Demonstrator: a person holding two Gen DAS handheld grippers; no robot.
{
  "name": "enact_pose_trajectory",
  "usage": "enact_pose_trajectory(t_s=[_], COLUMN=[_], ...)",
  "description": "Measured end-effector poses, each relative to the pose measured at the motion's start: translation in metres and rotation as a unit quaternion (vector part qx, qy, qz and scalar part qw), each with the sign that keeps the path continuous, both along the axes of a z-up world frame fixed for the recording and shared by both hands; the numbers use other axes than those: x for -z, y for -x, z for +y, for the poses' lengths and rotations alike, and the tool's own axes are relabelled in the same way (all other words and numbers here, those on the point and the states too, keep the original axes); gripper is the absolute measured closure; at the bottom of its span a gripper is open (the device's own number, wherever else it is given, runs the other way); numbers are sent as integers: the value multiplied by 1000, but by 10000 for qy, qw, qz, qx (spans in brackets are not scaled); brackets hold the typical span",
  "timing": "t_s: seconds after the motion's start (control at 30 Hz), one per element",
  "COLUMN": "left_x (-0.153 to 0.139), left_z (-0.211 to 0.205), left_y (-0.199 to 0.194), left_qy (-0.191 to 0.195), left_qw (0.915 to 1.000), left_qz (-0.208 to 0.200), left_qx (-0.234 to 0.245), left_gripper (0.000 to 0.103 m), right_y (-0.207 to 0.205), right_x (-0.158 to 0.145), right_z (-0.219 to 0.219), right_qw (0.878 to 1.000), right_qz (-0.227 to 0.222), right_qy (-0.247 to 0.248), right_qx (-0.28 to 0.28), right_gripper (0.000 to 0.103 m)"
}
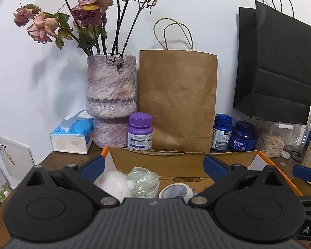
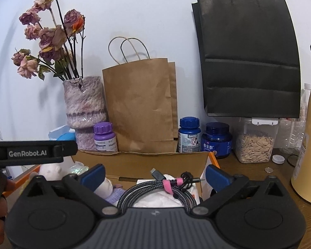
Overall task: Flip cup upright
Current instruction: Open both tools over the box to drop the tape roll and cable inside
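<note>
A pale green, iridescent, translucent cup-like thing (image 1: 143, 181) lies inside an open cardboard box (image 1: 182, 157); I cannot tell which way it faces. It shows in the right wrist view as a glint (image 2: 78, 169) at the box's left. My left gripper (image 1: 154, 166) hovers over the box, open wide, with nothing between its blue fingertips (image 1: 94, 165). My right gripper (image 2: 155, 175) is open too, above a coiled cable (image 2: 155, 191) in the same box (image 2: 143, 159). The left gripper's black body (image 2: 31, 152) sits at the left of the right wrist view.
The box also holds a white plush (image 1: 116, 183) and a tape roll (image 1: 175, 191). Behind it stand a vase of dried roses (image 1: 111, 95), a brown paper bag (image 1: 177, 103), pill bottles (image 1: 140, 131), a tissue pack (image 1: 72, 134) and a seed jar (image 2: 255, 143). A yellow bottle (image 2: 306, 124) stands right.
</note>
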State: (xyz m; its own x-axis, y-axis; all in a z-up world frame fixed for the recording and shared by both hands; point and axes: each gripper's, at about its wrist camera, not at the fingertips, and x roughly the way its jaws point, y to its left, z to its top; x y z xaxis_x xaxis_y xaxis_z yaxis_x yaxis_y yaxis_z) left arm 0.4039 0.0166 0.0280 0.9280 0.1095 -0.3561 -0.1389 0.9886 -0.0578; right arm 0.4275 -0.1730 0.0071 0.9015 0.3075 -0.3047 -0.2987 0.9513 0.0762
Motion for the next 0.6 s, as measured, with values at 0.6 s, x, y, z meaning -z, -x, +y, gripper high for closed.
enact_pose_trajectory(t_s=[0.6], left_x=[-22], left_z=[6], left_y=[37], left_qy=[125], left_qw=[9998], left_qz=[-166], left_qx=[-21], left_gripper=[0], right_y=[31], right_x=[-20], right_z=[-5], right_qw=[9999], right_qz=[-102], right_qy=[65], right_qx=[34], right_gripper=[0])
